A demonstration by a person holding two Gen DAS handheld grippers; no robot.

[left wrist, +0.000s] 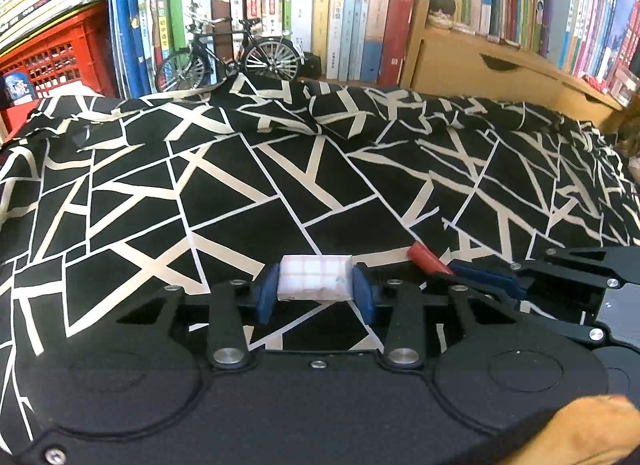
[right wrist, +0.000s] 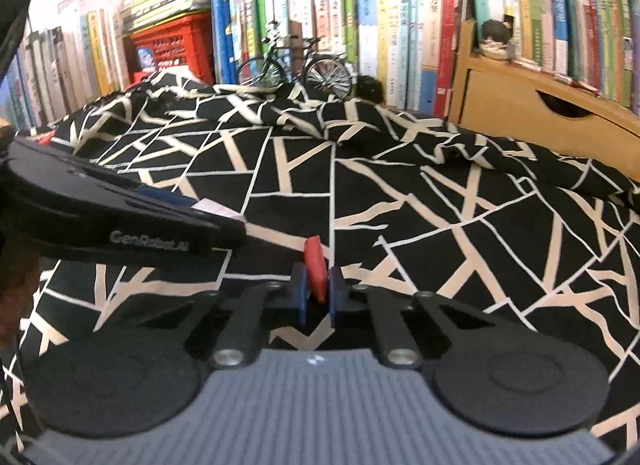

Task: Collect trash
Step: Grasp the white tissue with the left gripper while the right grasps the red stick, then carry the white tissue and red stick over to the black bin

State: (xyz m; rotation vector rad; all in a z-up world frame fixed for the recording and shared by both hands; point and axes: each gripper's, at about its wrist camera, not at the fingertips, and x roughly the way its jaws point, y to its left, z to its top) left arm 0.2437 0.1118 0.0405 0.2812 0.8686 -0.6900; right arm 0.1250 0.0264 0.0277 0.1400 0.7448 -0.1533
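Observation:
In the left wrist view my left gripper is shut on a small white checked packet, pinched between the blue pads just above the black-and-white patterned cloth. My right gripper is shut on a small red piece of trash, which stands upright between its blue pads. That red piece and the right gripper also show at the right of the left wrist view, close beside the left one. The left gripper's black body crosses the left side of the right wrist view, a white corner of the packet peeking past it.
The patterned cloth covers the whole surface and bunches into folds at the back. Behind it stand a model bicycle, a red crate, a wooden drawer unit and rows of books.

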